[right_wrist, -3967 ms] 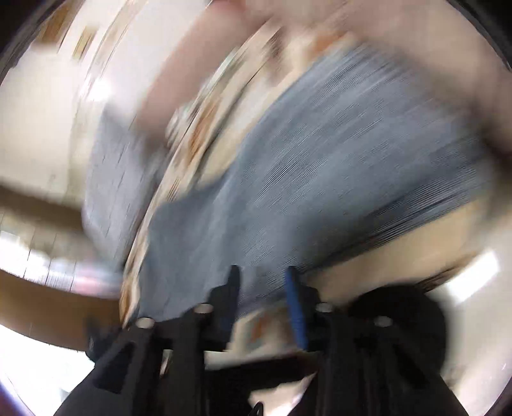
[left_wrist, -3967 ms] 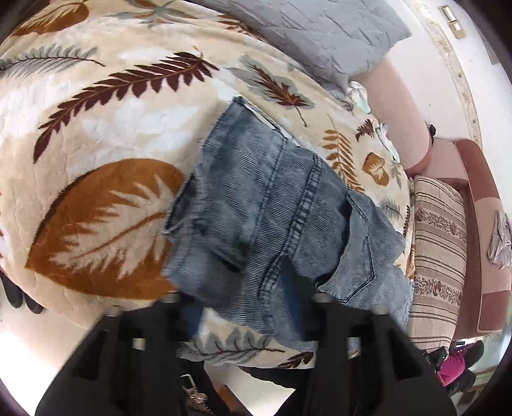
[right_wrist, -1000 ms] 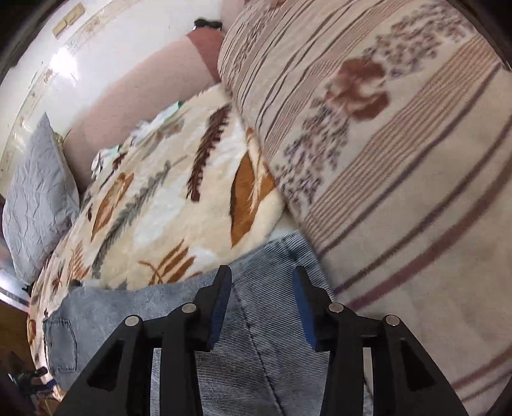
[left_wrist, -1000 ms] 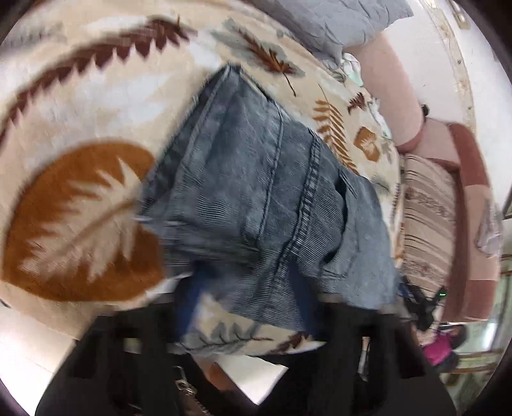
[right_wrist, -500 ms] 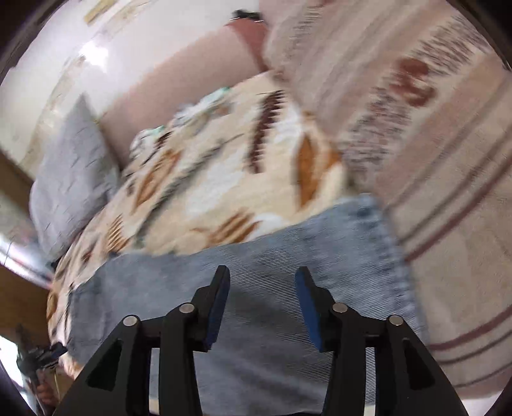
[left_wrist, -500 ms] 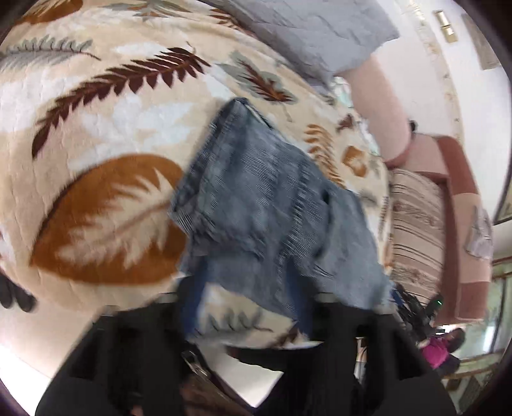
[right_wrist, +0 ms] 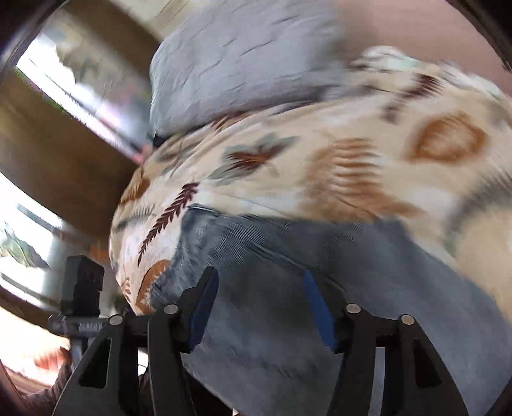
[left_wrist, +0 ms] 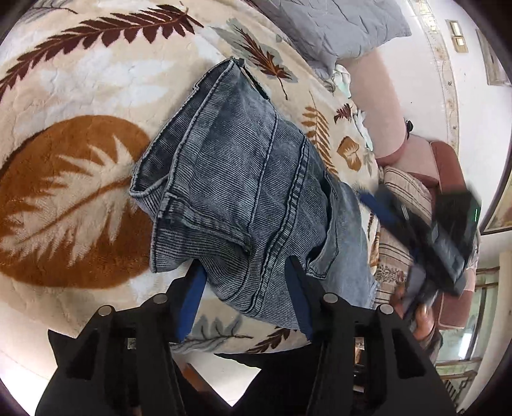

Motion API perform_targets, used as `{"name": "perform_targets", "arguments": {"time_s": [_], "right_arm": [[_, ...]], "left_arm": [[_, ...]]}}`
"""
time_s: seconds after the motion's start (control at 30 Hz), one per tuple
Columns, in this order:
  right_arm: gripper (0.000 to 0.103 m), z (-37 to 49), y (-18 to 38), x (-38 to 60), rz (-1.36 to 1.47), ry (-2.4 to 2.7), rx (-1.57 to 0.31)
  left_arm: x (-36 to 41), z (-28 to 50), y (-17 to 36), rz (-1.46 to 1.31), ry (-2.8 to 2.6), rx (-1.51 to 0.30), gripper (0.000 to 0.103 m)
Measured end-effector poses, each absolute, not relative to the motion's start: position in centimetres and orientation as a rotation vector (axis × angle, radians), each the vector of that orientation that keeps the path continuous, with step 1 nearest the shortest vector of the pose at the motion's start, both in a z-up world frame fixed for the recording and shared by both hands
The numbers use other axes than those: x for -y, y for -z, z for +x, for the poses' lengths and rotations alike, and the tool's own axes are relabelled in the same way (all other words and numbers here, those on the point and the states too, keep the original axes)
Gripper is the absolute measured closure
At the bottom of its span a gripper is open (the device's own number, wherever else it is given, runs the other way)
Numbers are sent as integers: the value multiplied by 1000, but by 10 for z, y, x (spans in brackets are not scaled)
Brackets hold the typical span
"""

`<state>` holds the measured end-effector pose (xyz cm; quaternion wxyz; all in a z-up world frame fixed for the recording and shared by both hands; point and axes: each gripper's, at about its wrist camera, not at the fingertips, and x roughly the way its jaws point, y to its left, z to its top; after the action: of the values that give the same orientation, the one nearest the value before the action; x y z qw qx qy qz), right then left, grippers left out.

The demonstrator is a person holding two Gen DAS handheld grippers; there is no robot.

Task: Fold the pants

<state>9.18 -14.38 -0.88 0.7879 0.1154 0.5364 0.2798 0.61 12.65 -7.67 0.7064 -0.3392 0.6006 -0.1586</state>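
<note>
Grey-blue jeans (left_wrist: 249, 179) lie folded in a thick bundle on a leaf-patterned blanket (left_wrist: 73, 179). My left gripper (left_wrist: 244, 288) hovers at the bundle's near edge. Its jaws are closing, the denim edge lies between the blue pads, and the pads do not press on it. In the blurred right wrist view the jeans (right_wrist: 368, 288) fill the lower part. My right gripper (right_wrist: 260, 288) is over them, its jaws opening with nothing pinched. The right gripper (left_wrist: 380, 208) also shows, blurred, beside the bundle's right end in the left wrist view.
A grey quilted pillow (left_wrist: 332, 25) lies at the head of the bed, and a striped cushion (left_wrist: 403, 198) sits to the right. A pink padded bed end (left_wrist: 380, 105) is behind. The bed's near edge drops to a pale floor (left_wrist: 38, 323). A hand (left_wrist: 422, 320) holds the right gripper.
The right gripper swung fast from the striped cushion end along the jeans toward the pillow side, its jaws spreading. It now appears in the left wrist view. The left gripper barely shifted.
</note>
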Motion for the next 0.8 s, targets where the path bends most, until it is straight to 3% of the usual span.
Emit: {"name": "perform_targets", "arguments": {"time_s": [0.33,0.37,0.4,0.43,0.47,0.57,0.67,0.8], "right_arm": [[44,134,57,7,-100,-646,-1239],[46,131,62,-1,-171,-632,-1222],[61,128,62,-5,-233,-626,-1192],[72,127,61,-8,-281,-619,-1166],[76,127,59,-9,-284,-619,-1160],[93,136,46,-4,-255,-595,-1133],[93,153,44,6,-157,-557,-1143],[89,158,54,8,-107,-557,-1173]], "left_arm": [[-139,-12,85,-798,394,-1317,47],[-137,-13,86,-780,393,-1320,49],[-136,-12,87,-762,387,-1319,52],[-135,-9,86,-740,382,-1311,77],[-135,-2,80,-708,370,-1295,90],[-137,13,64,-709,366,-1226,91],[-134,22,52,-613,319,-1170,91],[-137,23,73,-558,250,-1272,87]]}}
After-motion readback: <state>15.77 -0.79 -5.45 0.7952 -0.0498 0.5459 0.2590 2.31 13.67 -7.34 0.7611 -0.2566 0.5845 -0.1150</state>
